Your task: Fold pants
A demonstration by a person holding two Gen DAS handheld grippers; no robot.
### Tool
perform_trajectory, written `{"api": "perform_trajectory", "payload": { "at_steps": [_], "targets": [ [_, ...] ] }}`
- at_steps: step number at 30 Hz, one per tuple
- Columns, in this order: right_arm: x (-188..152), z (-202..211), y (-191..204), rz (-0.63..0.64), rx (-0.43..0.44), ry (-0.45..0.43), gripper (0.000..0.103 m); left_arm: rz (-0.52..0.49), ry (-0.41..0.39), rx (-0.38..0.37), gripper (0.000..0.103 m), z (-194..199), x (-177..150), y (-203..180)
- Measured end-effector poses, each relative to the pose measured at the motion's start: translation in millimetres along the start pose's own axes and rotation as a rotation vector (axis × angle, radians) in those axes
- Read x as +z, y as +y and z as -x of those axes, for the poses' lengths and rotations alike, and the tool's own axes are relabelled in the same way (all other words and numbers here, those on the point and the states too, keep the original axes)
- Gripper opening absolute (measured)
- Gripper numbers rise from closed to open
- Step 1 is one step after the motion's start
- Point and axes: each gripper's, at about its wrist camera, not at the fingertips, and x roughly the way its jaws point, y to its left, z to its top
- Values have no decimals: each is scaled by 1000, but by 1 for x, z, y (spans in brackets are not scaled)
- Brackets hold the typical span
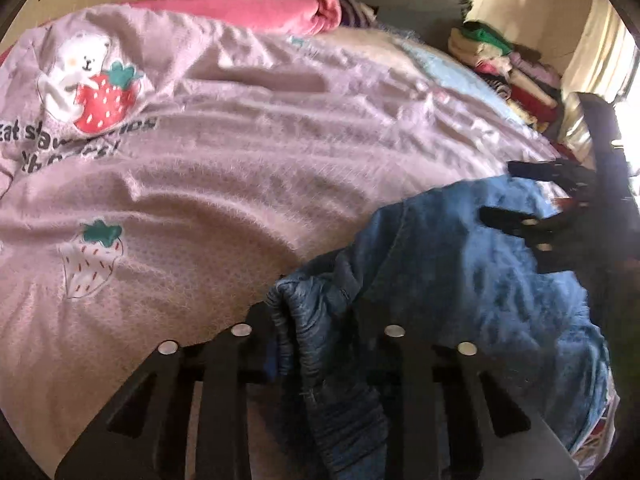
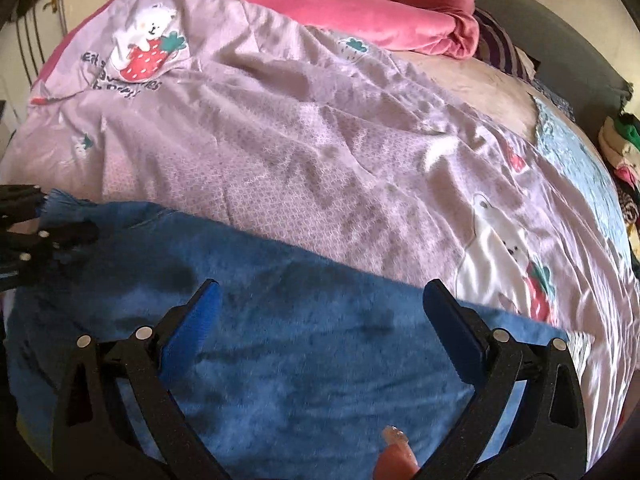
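Blue denim pants (image 2: 280, 352) lie on a lilac bedspread (image 2: 300, 152) with bear and strawberry prints. In the left wrist view my left gripper (image 1: 316, 320) is shut on a bunched edge of the pants (image 1: 460, 280), which hang to its right. In the right wrist view my right gripper (image 2: 320, 300) is open above the flat pants, with its blue pads (image 2: 204, 320) wide apart. The left gripper also shows in the right wrist view (image 2: 40, 232) at the pants' left end, and the right gripper shows at the right in the left wrist view (image 1: 532, 200).
A pink blanket (image 2: 360, 12) lies bunched at the bed's far side. Stacks of folded clothes (image 1: 508, 68) sit at the far right. The lilac spread (image 1: 240, 152) stretches wide to the left of the pants.
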Motion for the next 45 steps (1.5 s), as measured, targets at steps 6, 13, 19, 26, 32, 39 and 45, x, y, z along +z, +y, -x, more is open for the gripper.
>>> {"api": "perform_trajectory", "payload": {
  "at_steps": [6,13,19,26,32,39,45],
  "targets": [
    [11,-10,15,162,22,14,95,-40,-82,-79,21,39,-6,-11],
    [5,-13,44,336,107,28,35,-66,-94,-92,21,52,-17,-17],
    [-19,28,57,319,87,-67,5,-66,-107,-74,21,58,-19,-12],
    [-62,114,45,124,157,-201,4,-98,-138,-88,21,82,-33,-23],
    [-118,172,80,89,193,-231,4,-127,-195,-110,21,116,-64,-39],
    [-170,187,124,60,255,-159,4,-156,-172,-108,21,134,-111,-44],
    [-196,170,156,64,304,-80,4,-106,-113,-113,21,131,-143,-30]
  ]
}}
